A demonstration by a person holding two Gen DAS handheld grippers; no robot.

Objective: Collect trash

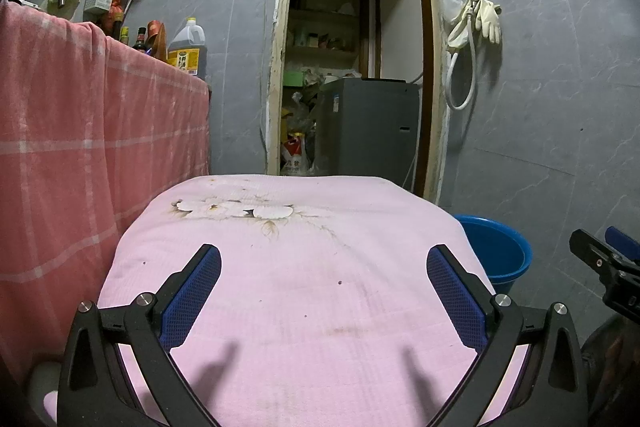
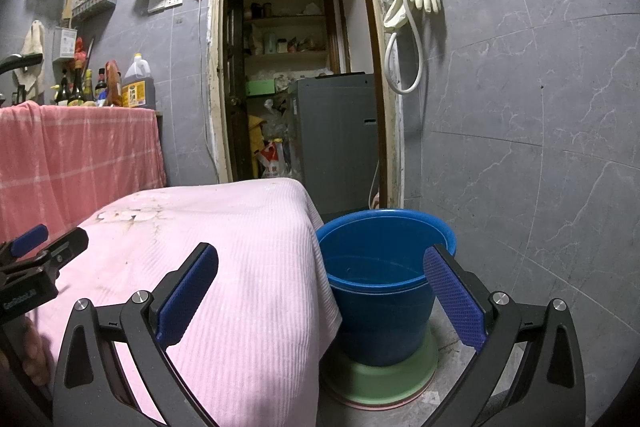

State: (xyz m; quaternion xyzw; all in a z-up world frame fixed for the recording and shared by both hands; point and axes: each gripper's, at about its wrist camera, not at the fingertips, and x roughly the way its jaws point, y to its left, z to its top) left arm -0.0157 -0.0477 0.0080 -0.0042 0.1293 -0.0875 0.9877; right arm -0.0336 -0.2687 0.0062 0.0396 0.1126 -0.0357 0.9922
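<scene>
The left gripper hangs with its blue-padded jaws spread wide and holding nothing above a pink cloth draped over a table, the blue bucket peeking past the cloth's right edge, well off to the gripper's right, and the tip of the right gripper showing at the frame's edge. The right gripper is likewise released and empty, straddling the cloth's corner and the bucket, which this view alone shows whole, standing on a green basin on the floor just beside the table, with no trash visible inside.
</scene>
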